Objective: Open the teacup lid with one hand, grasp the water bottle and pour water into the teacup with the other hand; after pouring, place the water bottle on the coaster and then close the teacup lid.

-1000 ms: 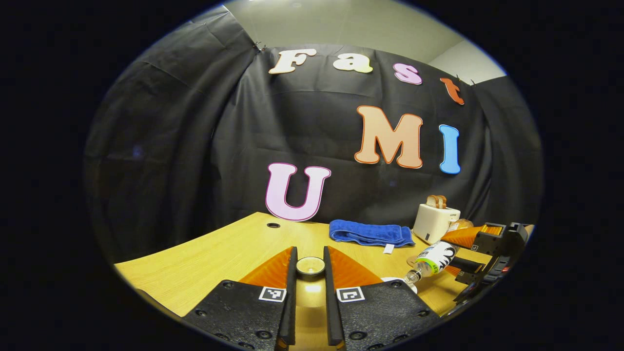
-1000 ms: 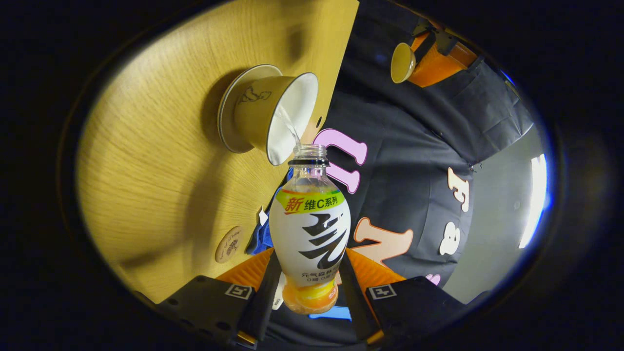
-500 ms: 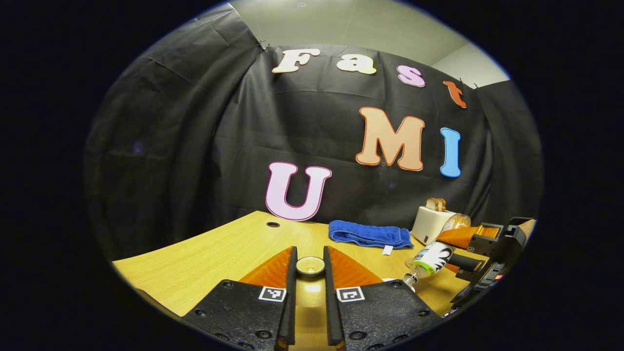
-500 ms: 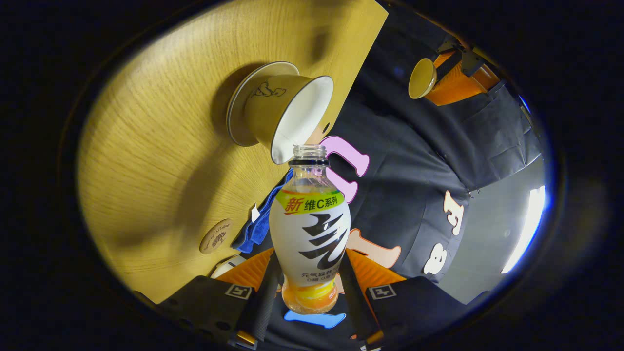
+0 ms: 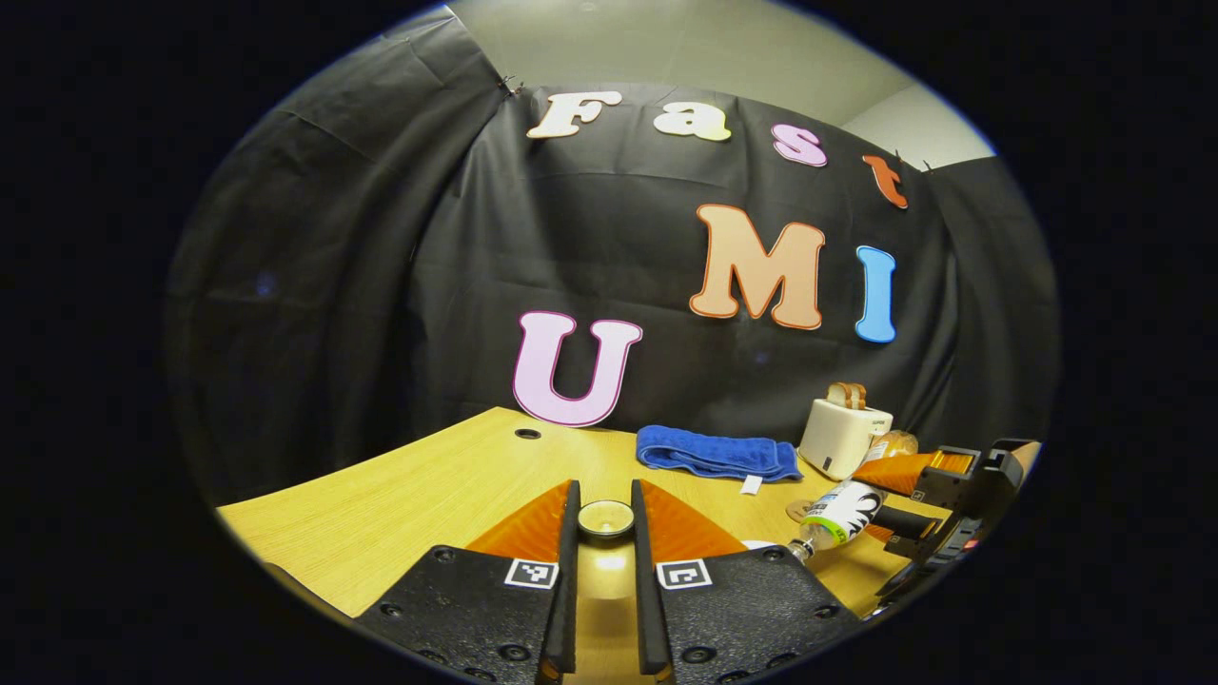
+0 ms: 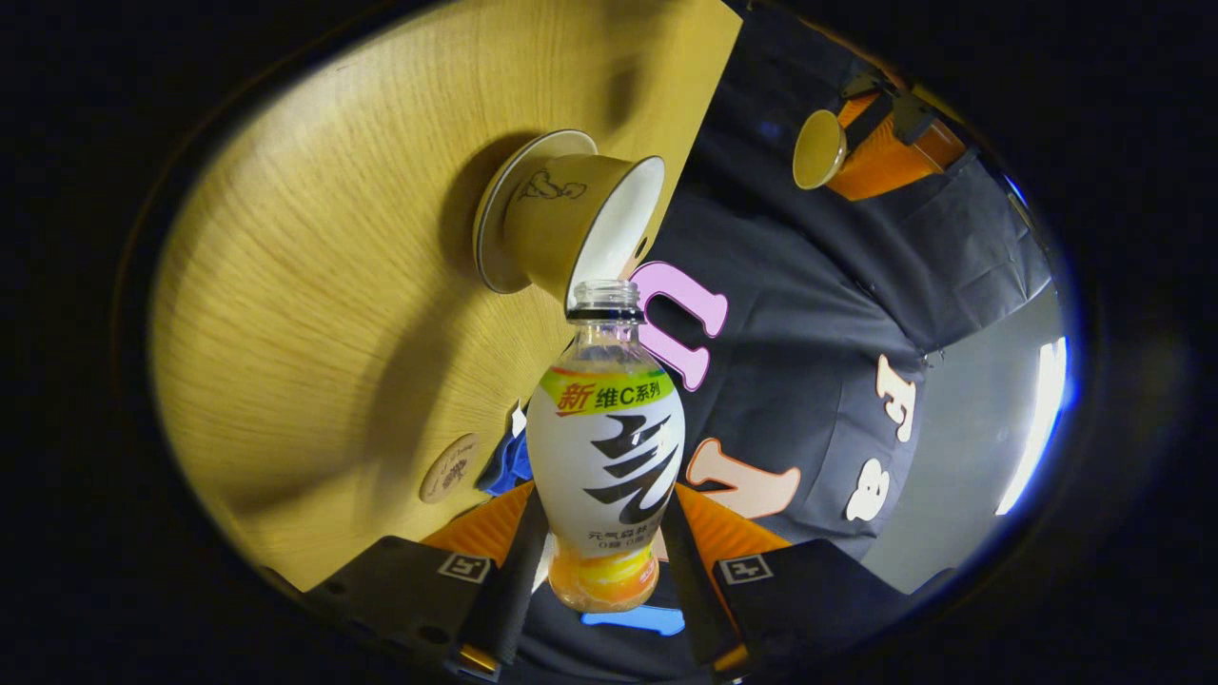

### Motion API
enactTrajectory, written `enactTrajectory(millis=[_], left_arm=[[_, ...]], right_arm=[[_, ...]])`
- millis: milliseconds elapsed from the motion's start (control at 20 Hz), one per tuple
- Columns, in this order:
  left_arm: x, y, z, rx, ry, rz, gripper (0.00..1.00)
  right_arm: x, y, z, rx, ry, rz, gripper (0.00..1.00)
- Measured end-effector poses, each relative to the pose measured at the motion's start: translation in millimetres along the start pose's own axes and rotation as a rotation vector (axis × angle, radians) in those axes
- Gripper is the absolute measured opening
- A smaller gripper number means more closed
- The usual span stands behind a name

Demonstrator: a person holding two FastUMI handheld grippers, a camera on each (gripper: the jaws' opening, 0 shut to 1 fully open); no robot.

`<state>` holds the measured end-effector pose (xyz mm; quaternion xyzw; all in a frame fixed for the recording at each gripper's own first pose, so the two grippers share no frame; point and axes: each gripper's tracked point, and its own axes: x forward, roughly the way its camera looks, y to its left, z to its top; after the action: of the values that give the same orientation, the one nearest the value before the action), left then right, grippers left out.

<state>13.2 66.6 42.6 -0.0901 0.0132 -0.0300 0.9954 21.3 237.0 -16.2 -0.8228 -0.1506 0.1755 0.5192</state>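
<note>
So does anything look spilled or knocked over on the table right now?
Nothing stands out. The water bottle is tipped on purpose, its mouth at the open teacup, with no puddle visible on the table. The lid sits in the left gripper.

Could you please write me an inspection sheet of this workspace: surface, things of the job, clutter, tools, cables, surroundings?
Surface: wooden table, with a round hole near its far edge.
Job's things: water bottle uncapped, tilted, mouth at the rim of the teacup; teacup stands on its saucer; teacup lid lifted off; coaster bare.
Clutter: blue towel; white toaster with bread slices.
Tools: left tool shut on the teacup lid; right tool shut on the water bottle.
Cables: nothing seen.
Surroundings: black cloth wall, pale ceiling above.
</note>
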Motion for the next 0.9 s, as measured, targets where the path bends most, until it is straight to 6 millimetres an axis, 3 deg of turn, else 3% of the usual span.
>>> enactTrajectory(millis=[100, 200, 600, 650, 700, 900], left_arm=[[0.0, -0.4, 0.2, 0.000, 0.000, -0.001, 0.23], [-0.2, -0.6, 1.4, -0.002, -0.004, -0.001, 0.23], [-1.4, -4.2, 3.1, 0.003, -0.010, -0.014, 0.23], [-1.9, -5.0, 4.0, 0.003, -0.011, -0.016, 0.23], [-1.4, -5.9, 3.0, 0.002, -0.011, -0.020, 0.23], [0.0, -6.7, -0.3, -0.003, 0.000, -0.025, 0.23]], right_arm=[[-0.3, 8.3, -4.4, 0.117, 0.011, 0.033, 0.74], [-6.6, 3.8, -4.4, 0.229, 0.020, 0.037, 0.68], [-10.1, 13.4, -4.4, 0.740, 0.072, 0.103, 0.67], [-8.9, 15.9, -5.9, 0.808, 0.082, 0.112, 0.76], [-8.4, 16.9, -7.3, 0.873, 0.092, 0.119, 0.68], [-1.8, 8.1, -23.4, 1.081, 0.121, 0.114, 0.68]])
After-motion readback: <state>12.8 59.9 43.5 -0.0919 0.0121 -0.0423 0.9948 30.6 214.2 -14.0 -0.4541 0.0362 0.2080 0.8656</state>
